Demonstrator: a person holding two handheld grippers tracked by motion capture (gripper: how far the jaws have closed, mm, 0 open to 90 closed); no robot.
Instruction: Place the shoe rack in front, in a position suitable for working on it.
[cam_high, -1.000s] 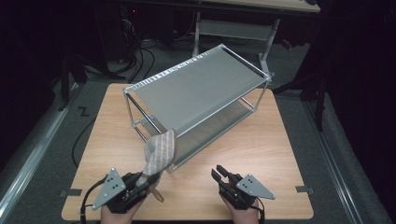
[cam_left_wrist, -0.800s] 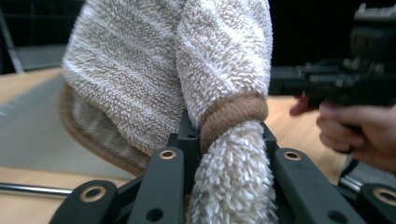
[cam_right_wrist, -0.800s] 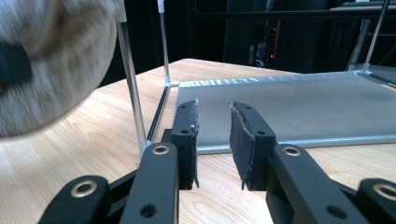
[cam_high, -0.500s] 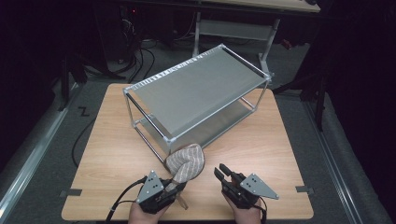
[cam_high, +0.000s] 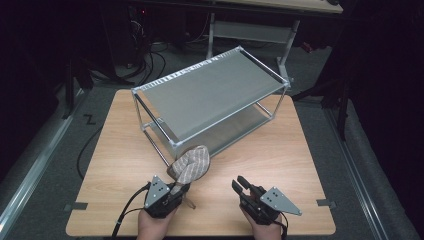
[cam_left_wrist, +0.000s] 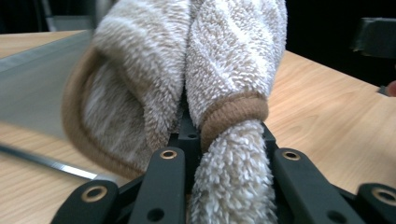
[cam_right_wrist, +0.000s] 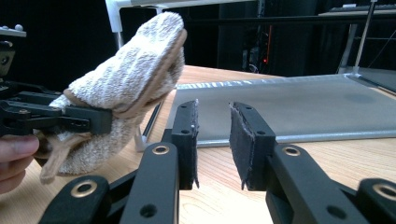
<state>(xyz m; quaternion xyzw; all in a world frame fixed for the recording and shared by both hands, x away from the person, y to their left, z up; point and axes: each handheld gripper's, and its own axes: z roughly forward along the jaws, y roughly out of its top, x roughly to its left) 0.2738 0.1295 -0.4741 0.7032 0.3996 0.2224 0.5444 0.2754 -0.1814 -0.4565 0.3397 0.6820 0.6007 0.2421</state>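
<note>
Nearest to where the person stands, the left gripper (cam_high: 176, 189) has its jaws clamped narrow on a beige terry towel (cam_high: 190, 163), a brown-edged fold of it pinched between them in the left gripper view (cam_left_wrist: 232, 154) while the rest bunches up and stands above the jaws. A second ago that towel hung lower left of the rack, draped long from the gripper; since then the left hand has swung inward and down, so the cloth now sits near the middle of the table's front, just in front of the rack's near corner post, and gathered into a lump instead of dangling. Just beside it, the right gripper (cam_high: 243, 184) rests low over the wooden table (cam_high: 300, 165), in the same spot as before, its pads (cam_right_wrist: 189, 135) close together with a slim gap and nothing in it, so it is empty. From its own view the towel (cam_right_wrist: 126, 84) is close at hand to one side. My guess is that the towel is being brought within reach of the free gripper, for a two-handed hold to spread or fold it. Beyond them stands the metal two-tier rack (cam_high: 210, 95), both shelves bare, the towel not yet on it
</note>
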